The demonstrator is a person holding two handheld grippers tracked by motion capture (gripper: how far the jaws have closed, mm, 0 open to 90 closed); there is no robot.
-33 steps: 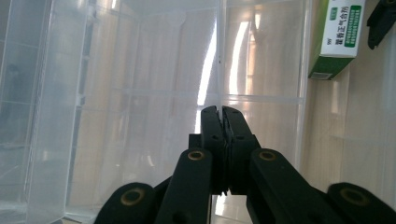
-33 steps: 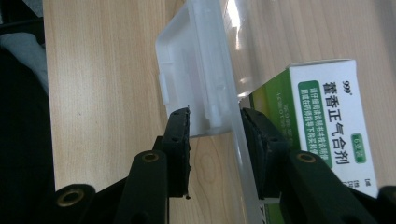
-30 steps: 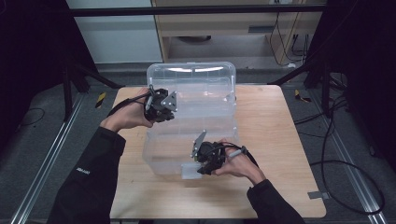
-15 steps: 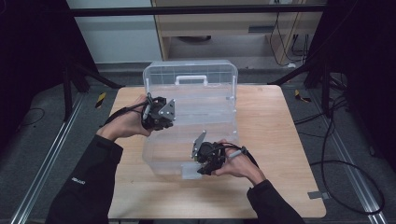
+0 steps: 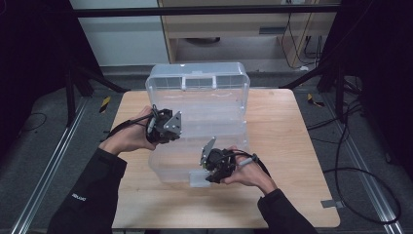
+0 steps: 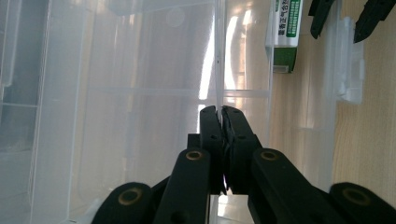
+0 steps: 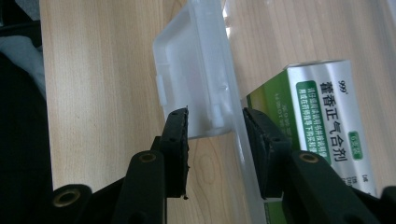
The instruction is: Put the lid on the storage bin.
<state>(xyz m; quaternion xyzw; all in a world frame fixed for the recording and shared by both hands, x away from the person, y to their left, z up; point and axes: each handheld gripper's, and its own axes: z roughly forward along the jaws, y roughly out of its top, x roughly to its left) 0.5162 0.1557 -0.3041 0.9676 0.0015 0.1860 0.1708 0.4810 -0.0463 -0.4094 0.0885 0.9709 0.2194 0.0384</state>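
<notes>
Clear plastic box (image 5: 199, 131): sits on the wooden table (image 5: 287, 146), reaching from near the table's front edge to past its far edge; its lid (image 5: 197, 80) stands raised at the far side.
Front latch (image 5: 199, 179): a flap that hangs off the box's near wall, just above the table's front strip.
Left gripper (image 5: 165, 127): at the box's left rim, about halfway along that side; in the left gripper view the jaws are pressed together on a thin clear edge (image 6: 217, 70) of the box that runs straight up from between the tips.
Right gripper (image 5: 214, 168): at the near wall beside the latch, held low over the table; in the right gripper view the jaws (image 7: 215, 135) stand apart on either side of the latch (image 7: 196, 70) and the wall, one fingertip (image 7: 178, 135) on the table side and the other on the box side. Whether the pads press the plastic I cannot tell.
Green and white carton (image 7: 322, 126): lies inside the box against the near wall, just behind the right gripper's jaw on the box side; it also shows in the left gripper view (image 6: 286, 32).
Open room, left: bare wood between the box's left wall and the table's left edge, where the left hand (image 5: 129, 139) rests.
Open room, right: a wide bare stretch of table from the box's right wall to the right edge.
Open room, front: a narrow strip of wood between the latch and the table's front edge, partly taken by the right hand (image 5: 248, 170).
</notes>
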